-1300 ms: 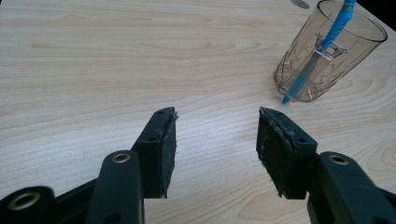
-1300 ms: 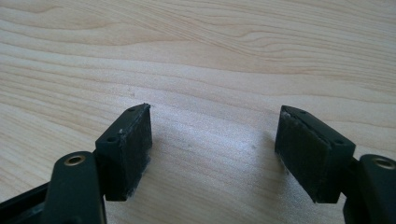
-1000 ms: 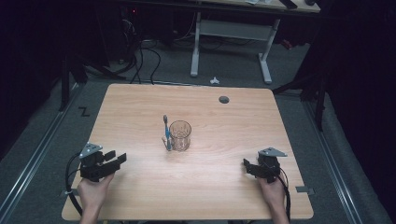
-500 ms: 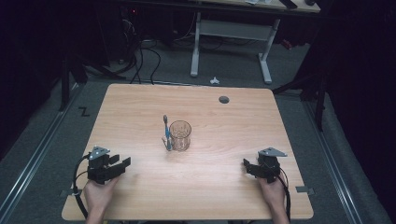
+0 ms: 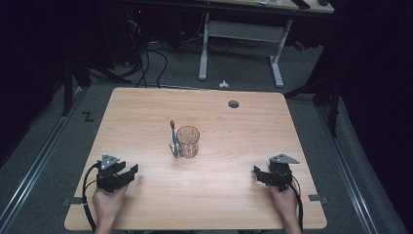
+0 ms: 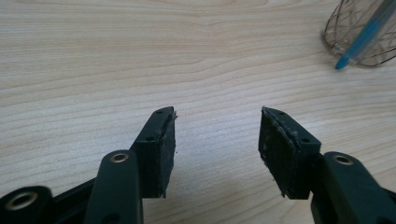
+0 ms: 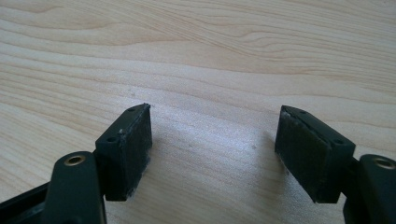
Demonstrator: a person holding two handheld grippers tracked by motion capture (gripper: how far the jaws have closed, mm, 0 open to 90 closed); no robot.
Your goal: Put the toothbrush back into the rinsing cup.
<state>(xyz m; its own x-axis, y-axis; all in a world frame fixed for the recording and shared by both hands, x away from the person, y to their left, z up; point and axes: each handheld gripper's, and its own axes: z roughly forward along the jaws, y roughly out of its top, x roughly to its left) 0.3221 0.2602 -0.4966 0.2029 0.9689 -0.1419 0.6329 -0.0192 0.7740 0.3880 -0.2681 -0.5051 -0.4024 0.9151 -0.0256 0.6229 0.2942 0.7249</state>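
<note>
High view: a clear glass (image 5: 188, 141) stands upright near the middle of the worktop (image 5: 234, 200), a blue toothbrush (image 5: 173, 138) propped against its side, while the left gripper (image 5: 127, 174) and right gripper (image 5: 258, 174) rest near the front corners, well apart from both, apparently parked clear of the work. Left gripper view: its jaws stand partly apart over bare wood, gripping nothing, glass (image 6: 357, 35) and toothbrush (image 6: 364, 37) ahead. Right gripper view: jaws spread, nothing between them.
</note>
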